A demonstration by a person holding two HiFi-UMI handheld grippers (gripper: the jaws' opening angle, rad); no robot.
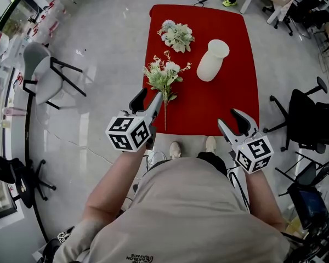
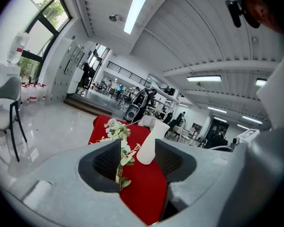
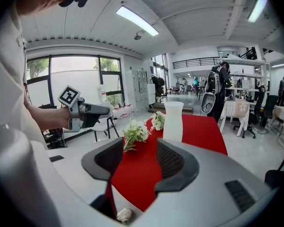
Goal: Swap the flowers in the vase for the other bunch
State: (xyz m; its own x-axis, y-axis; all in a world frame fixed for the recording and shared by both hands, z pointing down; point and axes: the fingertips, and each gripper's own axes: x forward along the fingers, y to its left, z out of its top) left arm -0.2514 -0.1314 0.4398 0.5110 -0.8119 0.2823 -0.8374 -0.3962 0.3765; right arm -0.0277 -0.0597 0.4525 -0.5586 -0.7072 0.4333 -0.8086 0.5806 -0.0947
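Note:
A white vase (image 1: 213, 60) stands empty on the red table (image 1: 225, 108). One bunch of pale flowers (image 1: 176, 35) lies at the far end. A second bunch (image 1: 163, 75) lies nearer, its long stem (image 1: 165, 116) running to the front edge. My left gripper (image 1: 152, 93) hovers over the front left corner beside that stem, jaws apart. In the left gripper view the stem (image 2: 119, 167) shows along the left pad, unpinched, with the vase (image 2: 149, 143) beyond. My right gripper (image 1: 236, 124) hangs open by the front right corner with nothing between its jaws.
A grey chair (image 1: 44, 73) stands to the left of the table, and black office chairs (image 1: 310, 116) to the right. The person's shoes (image 1: 175, 148) are at the table's front edge. More tables and people fill the far hall (image 3: 246, 108).

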